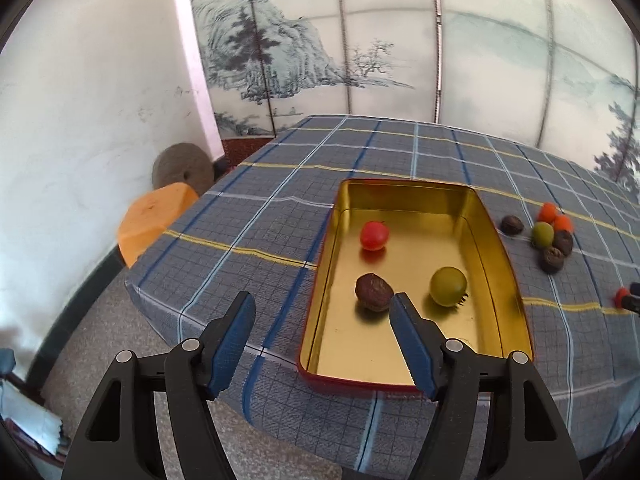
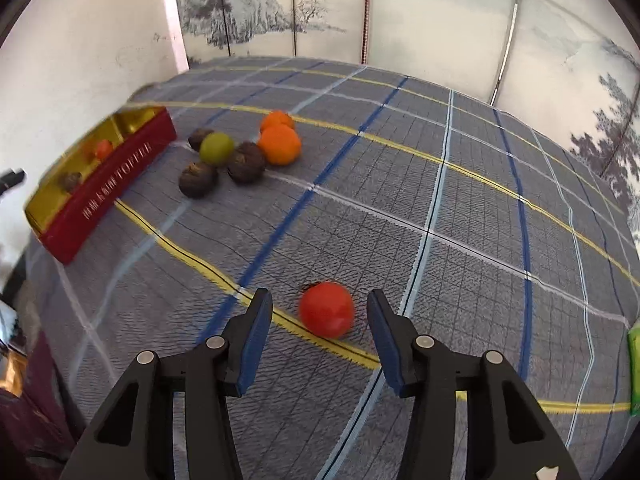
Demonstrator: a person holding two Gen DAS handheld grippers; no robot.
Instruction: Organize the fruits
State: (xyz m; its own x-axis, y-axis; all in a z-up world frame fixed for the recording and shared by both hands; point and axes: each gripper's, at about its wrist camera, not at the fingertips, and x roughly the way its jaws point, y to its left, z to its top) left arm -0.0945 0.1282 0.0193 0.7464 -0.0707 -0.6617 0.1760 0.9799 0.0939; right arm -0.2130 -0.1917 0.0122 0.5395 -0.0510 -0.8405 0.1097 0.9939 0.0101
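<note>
Red tomato (image 2: 327,309) between open right claw (image 2: 320,304), tin's (image 1: 496,216) green fruit (image 1: 448,286) left-view only.

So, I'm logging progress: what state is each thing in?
Tin: open, holding three fruits.
Red tomato: on cloth, between open fingers, ungripped.
Fruit pile: on cloth, unsorted.
Left gripper: open, empty.
Right gripper: open.

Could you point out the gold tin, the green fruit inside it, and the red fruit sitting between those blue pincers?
Tin (image 1: 494,216): left wrist view, on its inner right wall.
Green fruit (image 1: 448,286): left wrist view, middle of its skin.
Red fruit (image 2: 327,309): right wrist view, middle of its skin.
</note>
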